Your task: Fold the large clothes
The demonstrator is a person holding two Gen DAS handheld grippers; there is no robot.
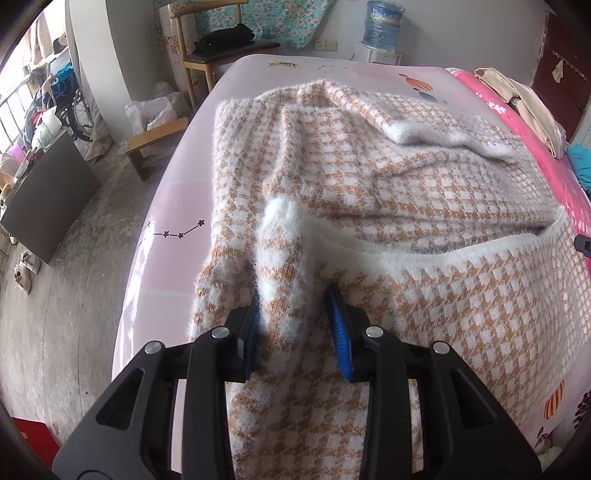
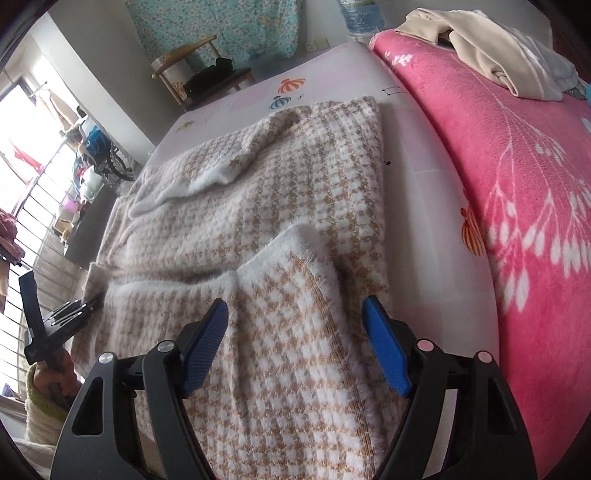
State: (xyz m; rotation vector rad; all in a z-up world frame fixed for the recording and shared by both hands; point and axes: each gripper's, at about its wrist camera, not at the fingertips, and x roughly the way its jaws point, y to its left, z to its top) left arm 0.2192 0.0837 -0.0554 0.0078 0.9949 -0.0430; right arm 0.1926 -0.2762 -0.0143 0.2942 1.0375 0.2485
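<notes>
Your left gripper (image 1: pixel 297 325) has its blue pads (image 1: pixel 340 332) pressed into a bunched ridge of the houndstooth sweater (image 1: pixel 406 184), close to the sweater's near-left corner, so read it as clamped on the knit. Your right gripper (image 2: pixel 295 343) stands with its blue pads (image 2: pixel 386 350) spread wide, the sweater's near-right edge lying between them but not pinched.

The sweater lies spread across the pale pink sheet (image 1: pixel 177 206), with its fuzzy white hem (image 2: pixel 280 240) turned back over the body and a sleeve (image 1: pixel 443 136) folded in on the far side.

My judgement is that you are mid-fold, with the near portion being brought over. To do it well, close the right pads on the thick hem edge at the same height as your left grip, lift both sides evenly, and lay the fold down flat; the fluffy knit will likely slip or sag if one side lags.

Beyond the sweater's far edge, past the sheet, a blue water jug (image 1: pixel 382 26) sits on a dispenser; I cannot tell how full it is. A wooden chair (image 1: pixel 221 48) there carries a dark bundle.
</notes>
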